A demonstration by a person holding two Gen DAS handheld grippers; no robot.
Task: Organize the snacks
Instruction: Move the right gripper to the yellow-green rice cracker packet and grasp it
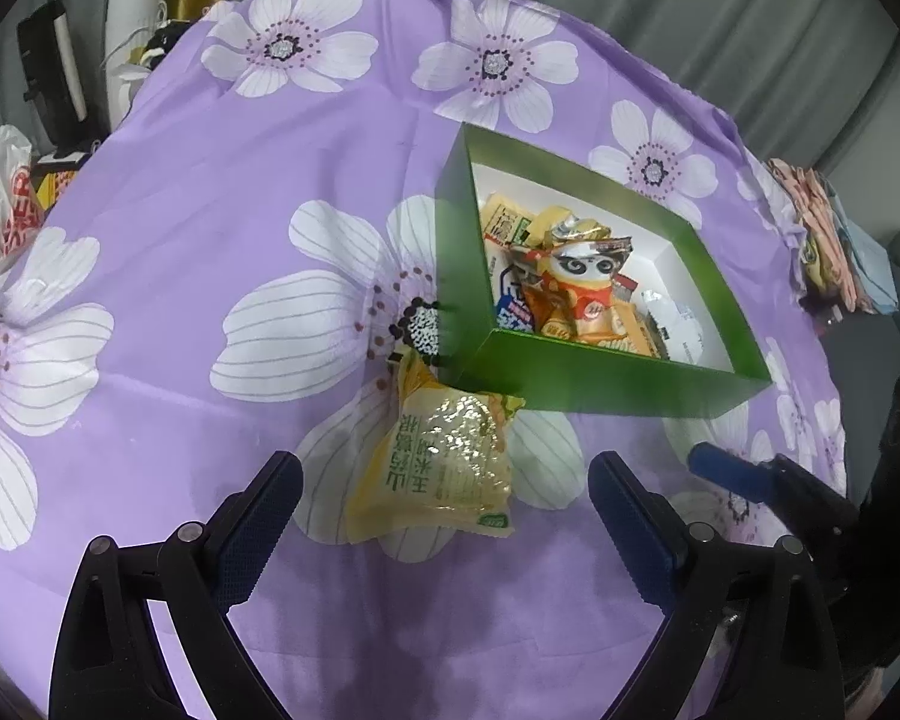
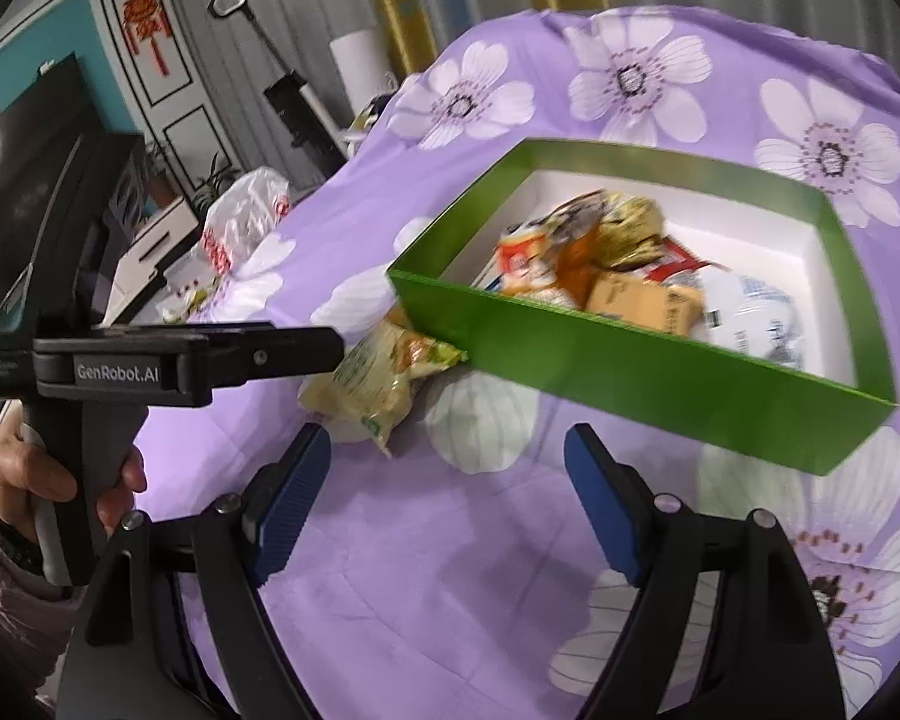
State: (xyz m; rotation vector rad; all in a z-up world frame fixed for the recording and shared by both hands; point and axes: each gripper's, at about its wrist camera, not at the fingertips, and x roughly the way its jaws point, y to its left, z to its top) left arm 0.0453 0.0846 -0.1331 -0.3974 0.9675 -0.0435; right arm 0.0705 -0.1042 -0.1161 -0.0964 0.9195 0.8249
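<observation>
Both grippers' fingers (image 1: 258, 528) spread wide, empty; crinkly yellow snack packet (image 1: 444, 468) lies against green cardboard box (image 1: 600, 378) at twelve o'clock on tabletop.

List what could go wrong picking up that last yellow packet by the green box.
1. The yellow packet lies with one end against the corner of the green box, so a closing left tool may nudge the box or catch its wall.
2. The packet is puffy and glossy; the pads could slip off or crush it.
3. The open right tool hovers near the same spot, so the two tools may collide.
</observation>
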